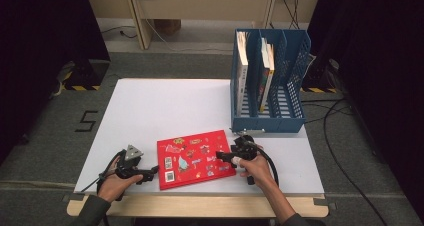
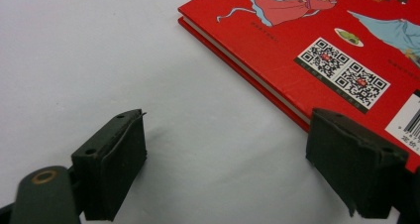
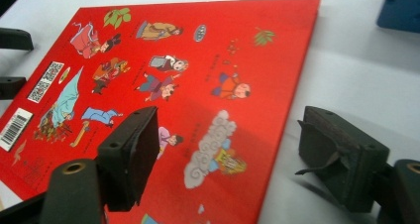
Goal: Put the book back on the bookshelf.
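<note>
My right hand-held gripper (image 3: pixel 225 154) gapes empty astride the red book's (image 3: pixel 198 85) edge; I should close squarely, lifting gently.

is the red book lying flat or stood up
Lying flat: the red book rests closed, cover up, on the white table, between the open left gripper and right gripper.

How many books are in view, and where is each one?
3, maybe more hidden. A red book lies flat on the white table. Two stand upright in the blue file rack: one in its left slot, one in its middle slot.
</note>
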